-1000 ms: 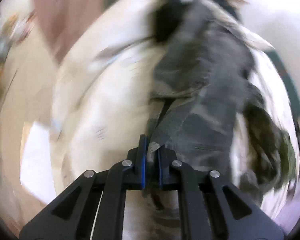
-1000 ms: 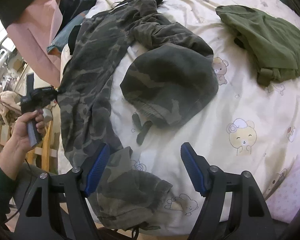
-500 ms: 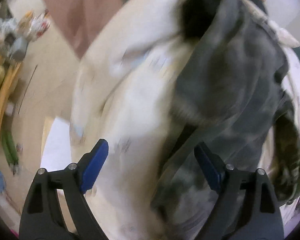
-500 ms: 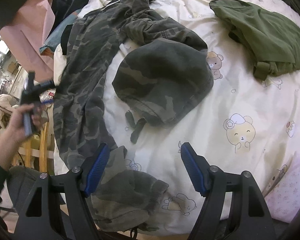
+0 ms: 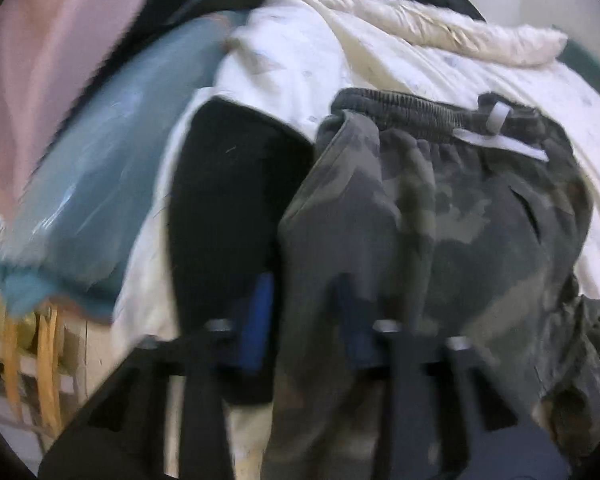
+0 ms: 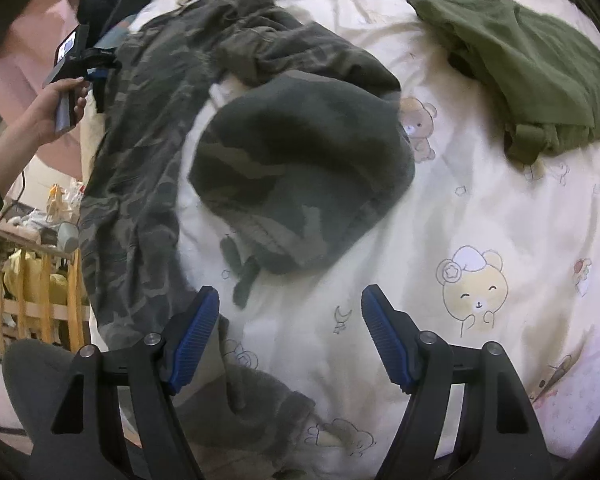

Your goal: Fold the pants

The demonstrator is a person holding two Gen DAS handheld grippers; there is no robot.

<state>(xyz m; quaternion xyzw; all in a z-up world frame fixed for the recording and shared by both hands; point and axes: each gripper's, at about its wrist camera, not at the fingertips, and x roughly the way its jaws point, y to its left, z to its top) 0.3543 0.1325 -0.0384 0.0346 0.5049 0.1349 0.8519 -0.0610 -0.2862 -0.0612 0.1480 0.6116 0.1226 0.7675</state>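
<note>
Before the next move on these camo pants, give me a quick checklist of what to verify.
1. Left tongs on the camo pants: closing, cloth between them; grip cannot tell.
2. Right tongs free: ok, open, holding nothing.
3. Waistband laid flat: ok.
4. Pant legs straight: not ok, one leg is bunched.
5. Folding space on the bear-print sheet: not ok, green garment lies nearby.
</note>
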